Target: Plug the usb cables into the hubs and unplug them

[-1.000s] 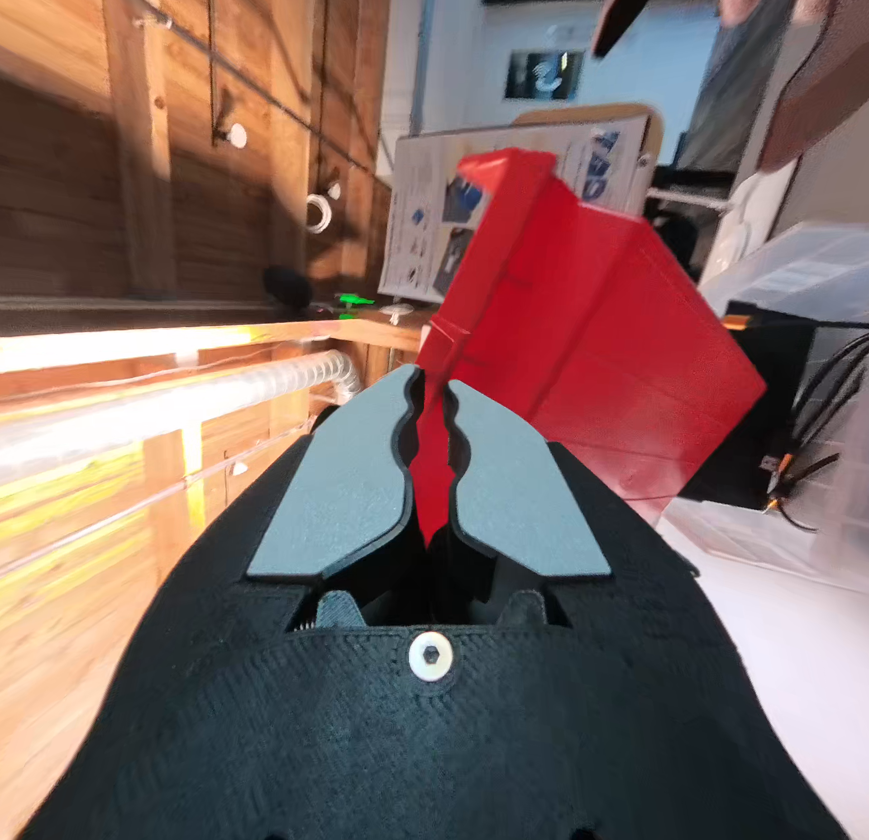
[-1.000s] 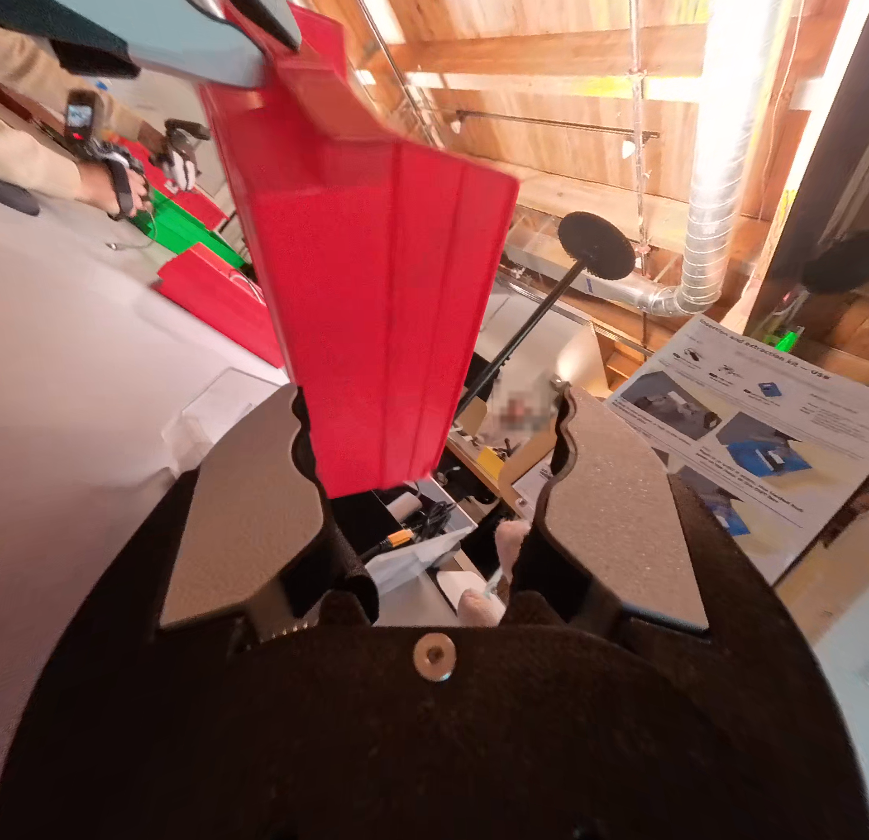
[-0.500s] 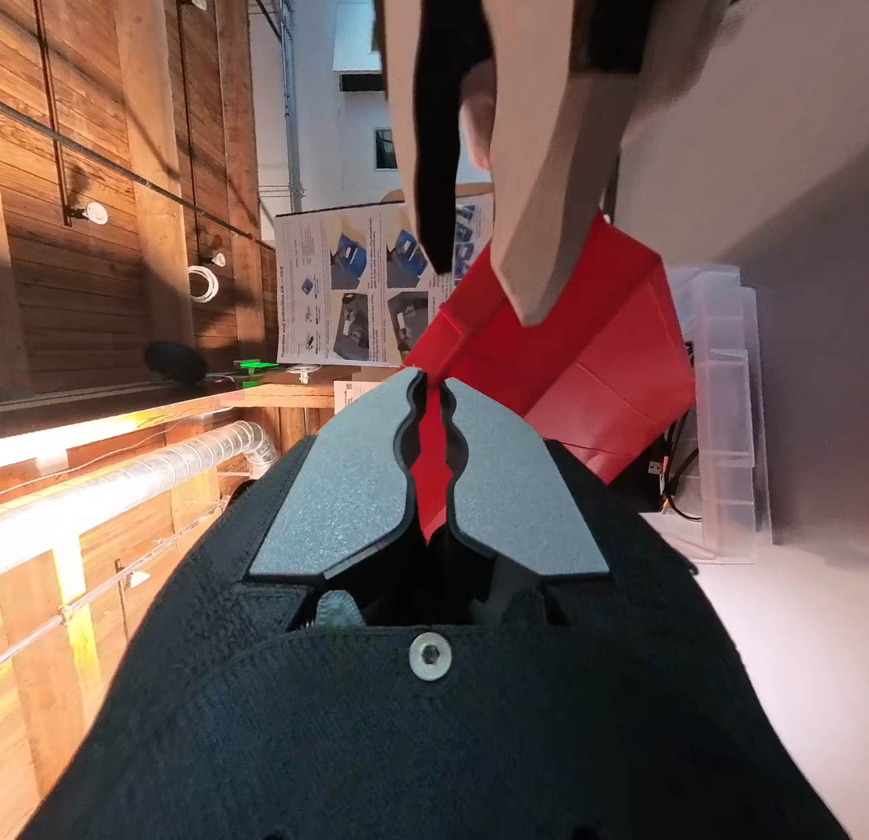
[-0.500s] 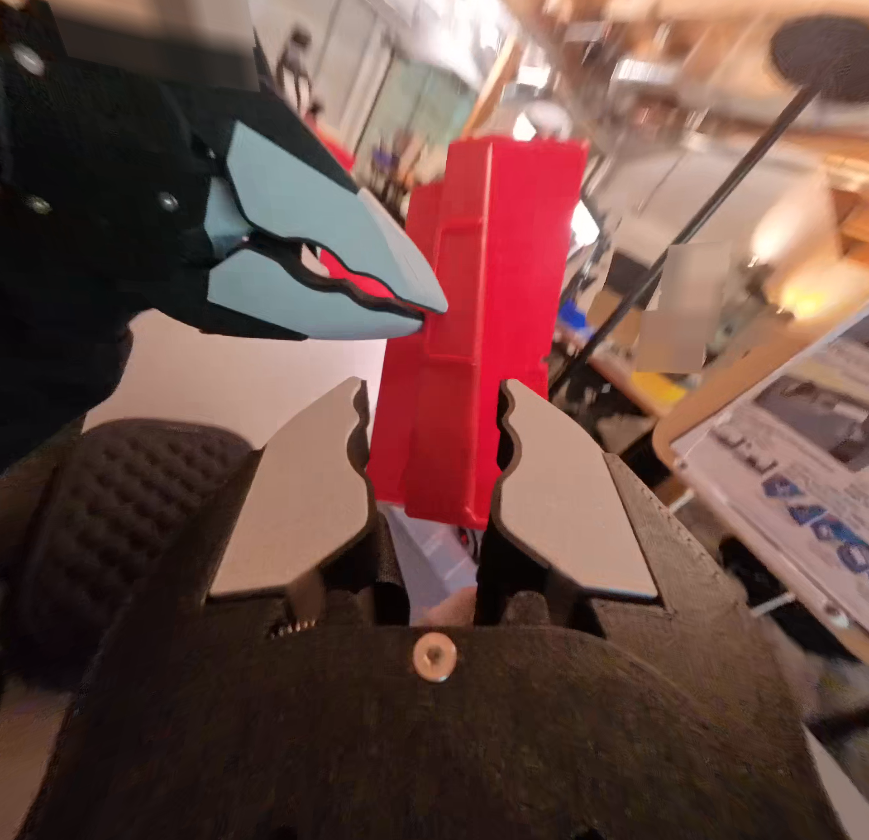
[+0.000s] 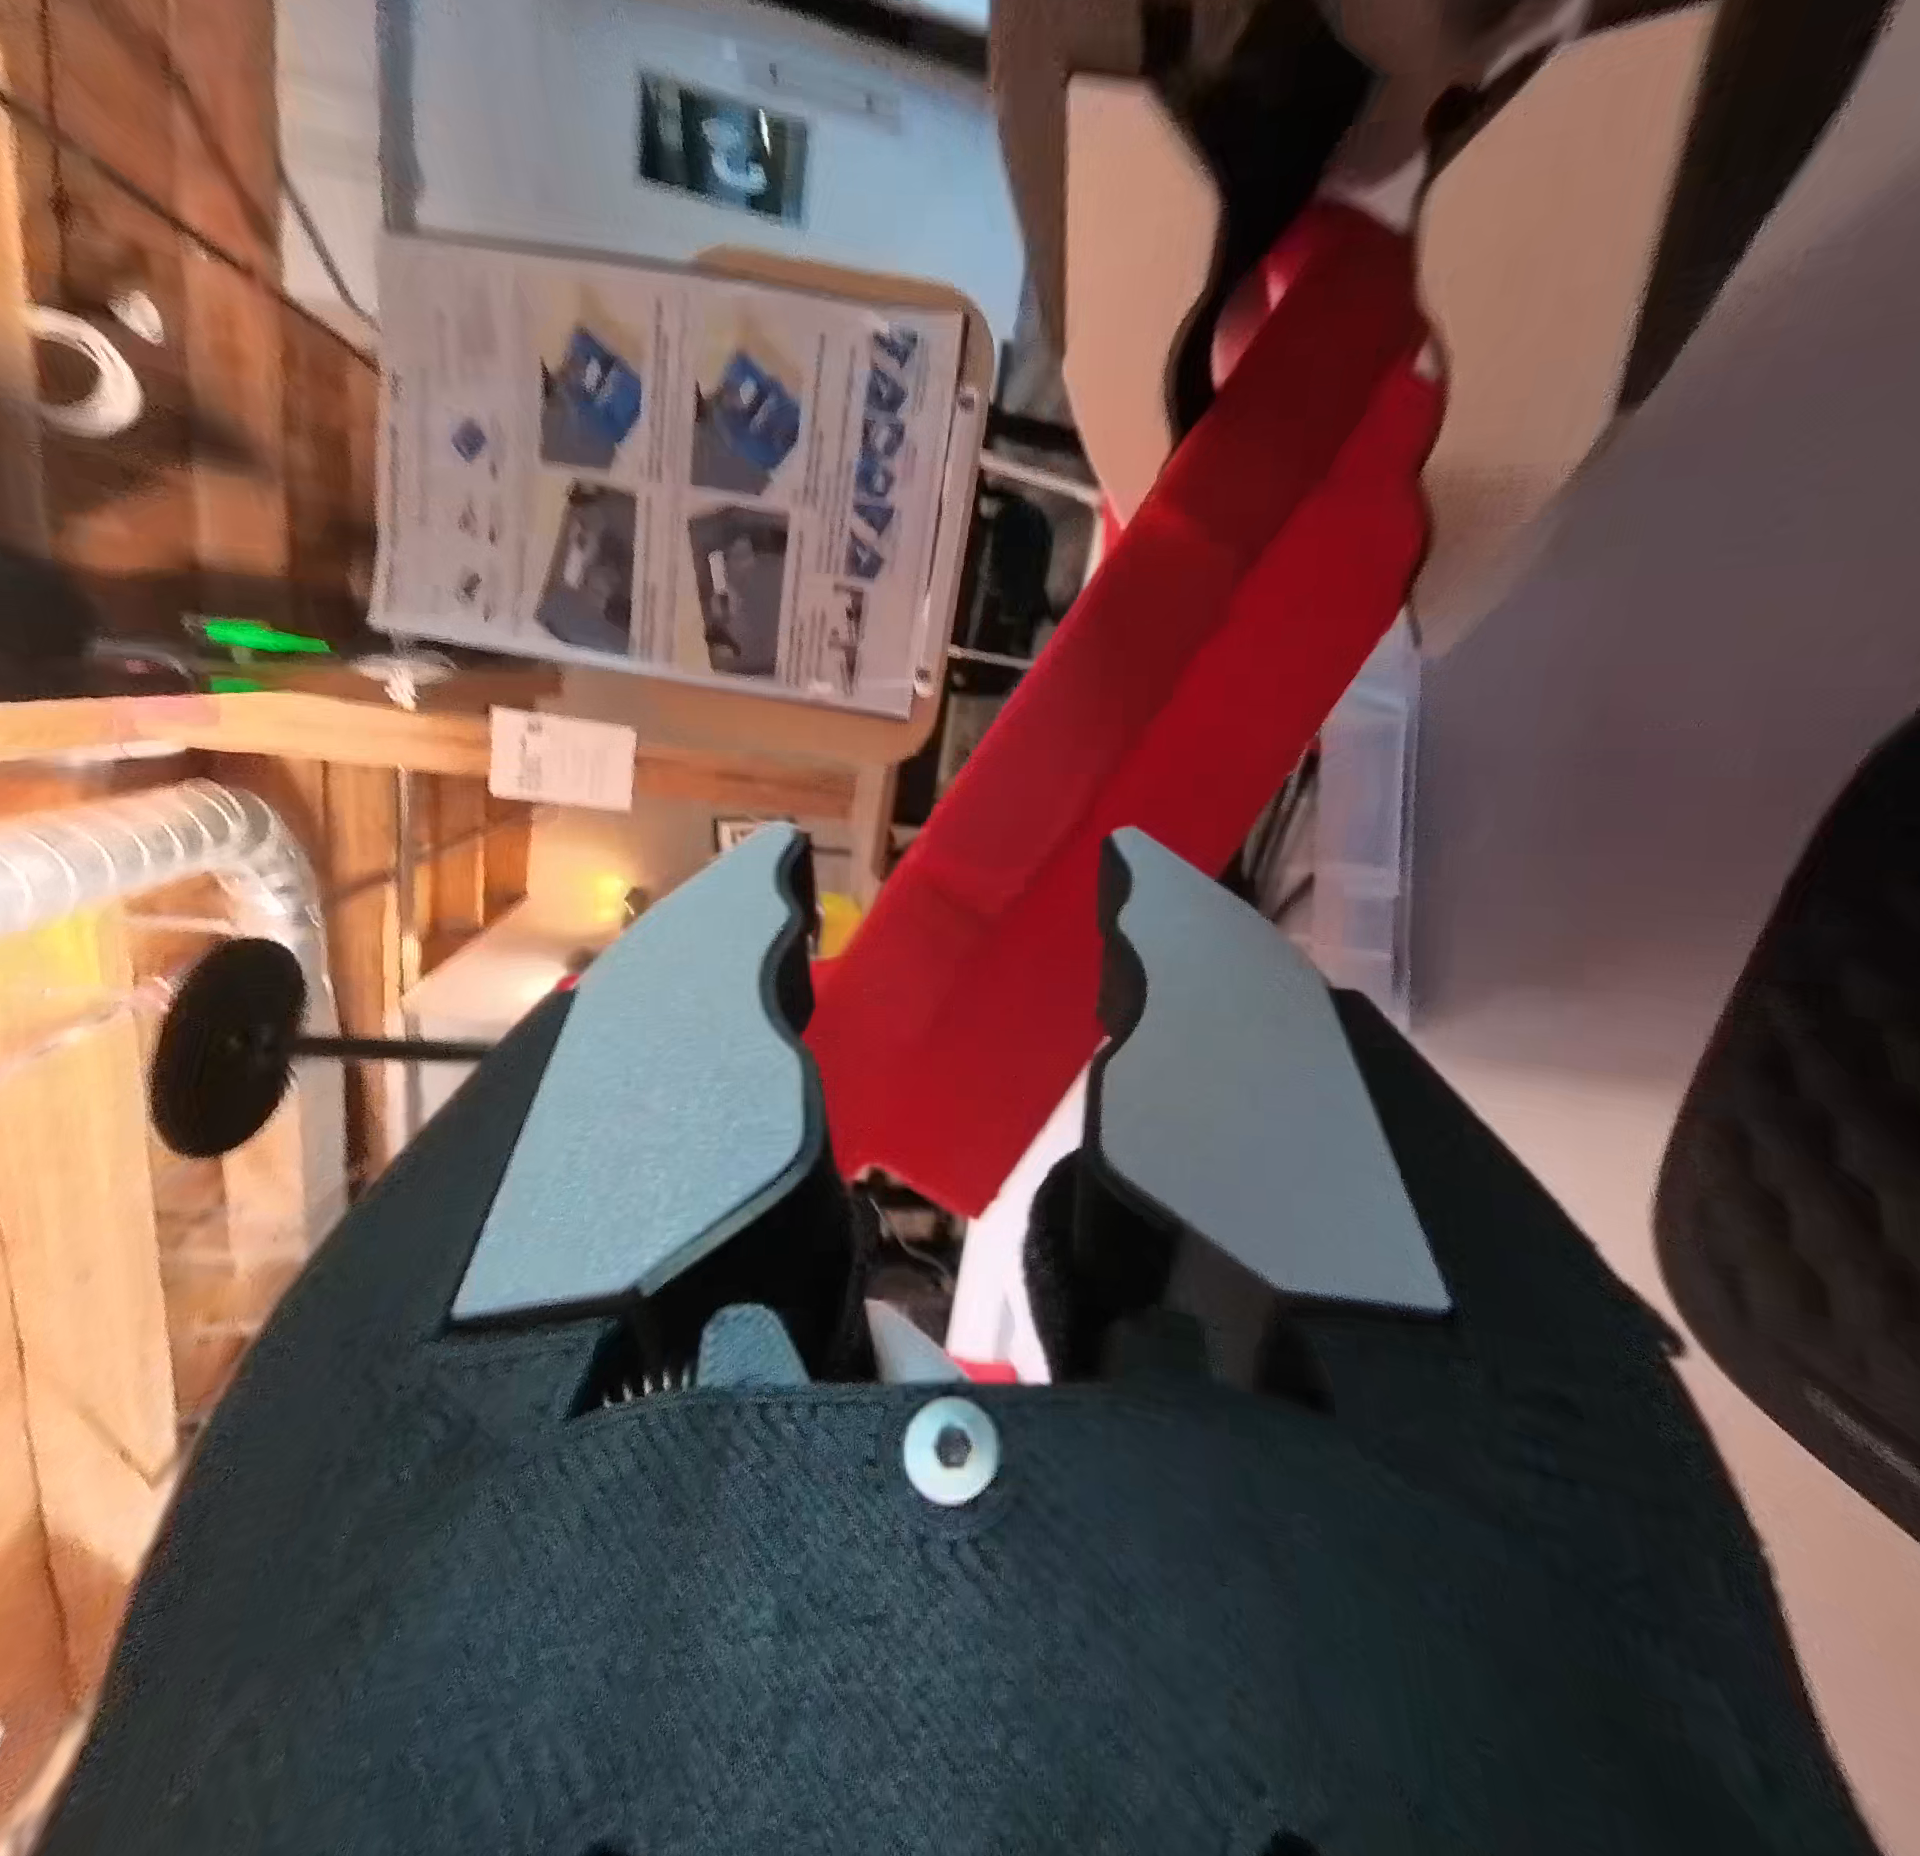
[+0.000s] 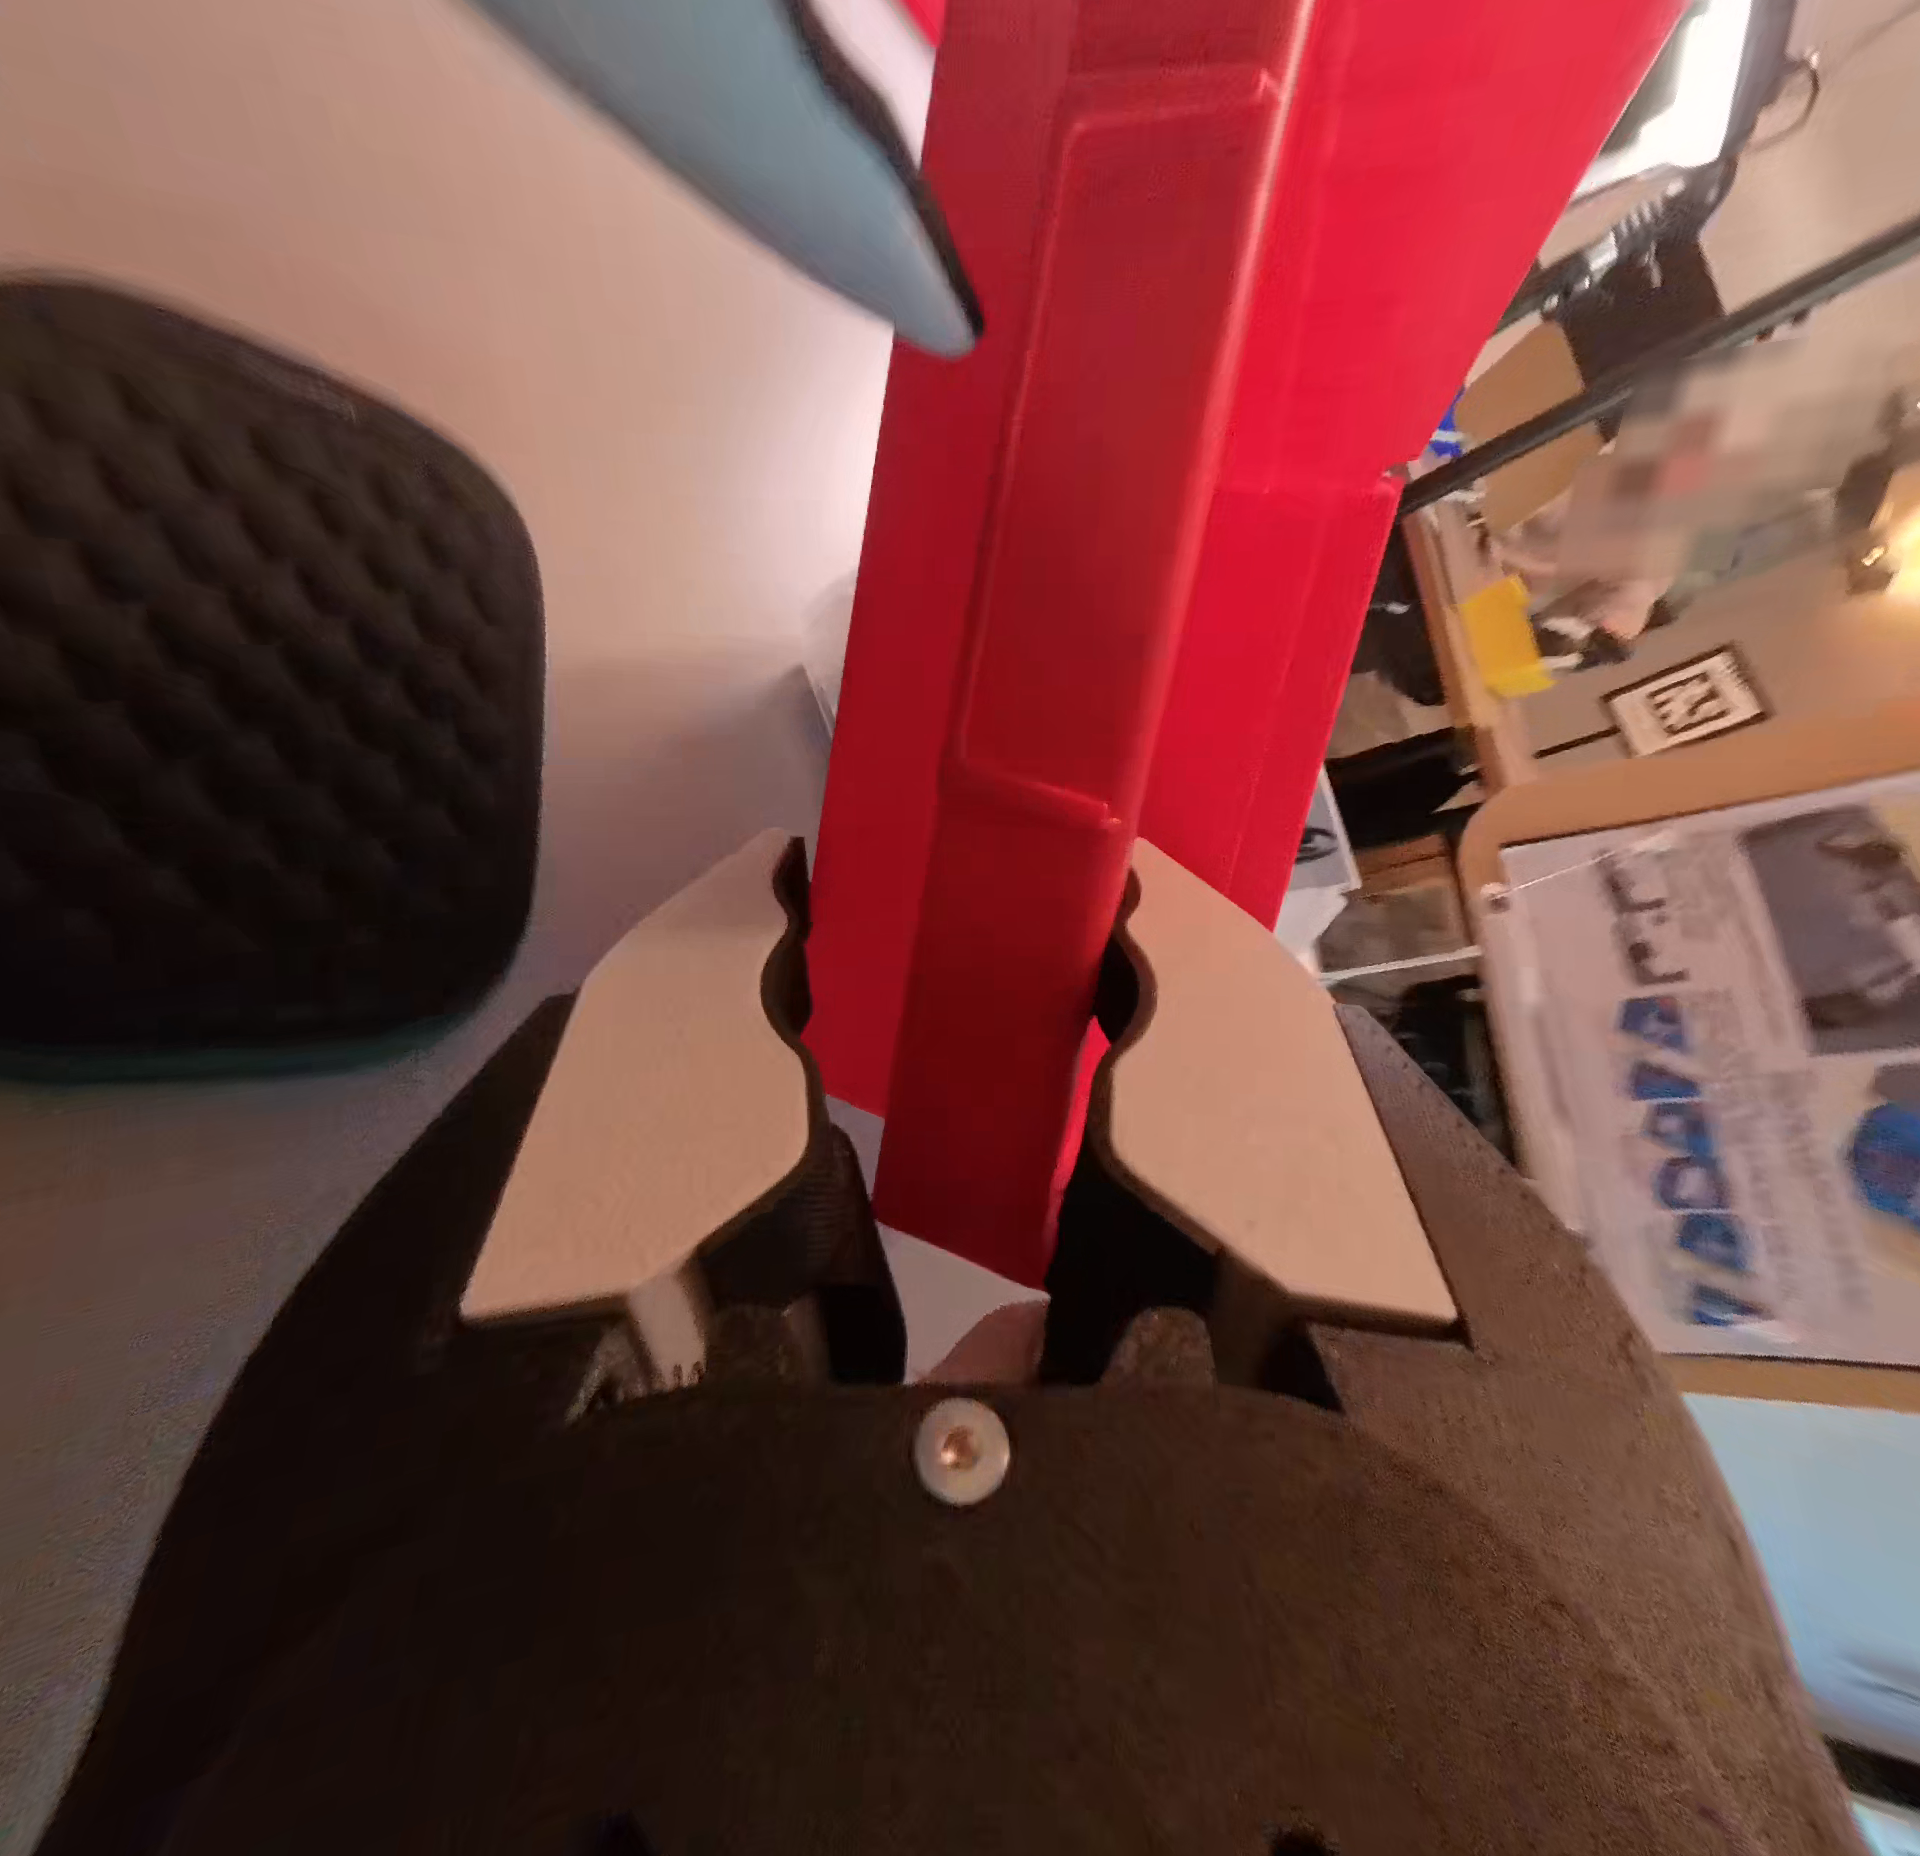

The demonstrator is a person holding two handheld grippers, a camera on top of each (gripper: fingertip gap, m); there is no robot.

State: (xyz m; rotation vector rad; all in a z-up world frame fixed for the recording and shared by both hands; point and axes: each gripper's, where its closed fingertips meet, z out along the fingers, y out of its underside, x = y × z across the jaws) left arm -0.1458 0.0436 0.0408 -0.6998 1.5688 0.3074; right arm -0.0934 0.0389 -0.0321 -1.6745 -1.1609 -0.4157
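Jaws first: your right gripper (image 6: pixel 961 985) is clamped across the near end of a red bin (image 6: pixel 1101 559), both pads pressed against its sides. Your left gripper (image 5: pixel 956 965) stands spread, its pads apart with the bin's other end lying in the gap; nothing in the left wrist view shows them touching it. From the right wrist view one pale blue finger of the left gripper (image 6: pixel 748 113) pokes in from the upper left, its tip just beside the bin's face.

No usb cable and no hub shows in either view, so you cannot tell from here where they lie or whether anything has been plugged in. Judging by that, plugging and unplugging both look undone; you seem to be in a handover of the bin between the two tools.

Round about: a black quilted pad (image 6: pixel 239 653) lies on the pale table (image 6: pixel 540 372) to the left of the bin. Past the bin stands a printed sheet (image 5: pixel 665 476) on a board, with wooden walls (image 5: pixel 135 175) and a silvery duct (image 5: pixel 156 871) further off. A black rod with a round disc (image 5: pixel 223 1043) stands near the duct. Both views are blurred, so small items are lost. The bin itself fills the space ahead of both tools and blocks your sight of much of the table.
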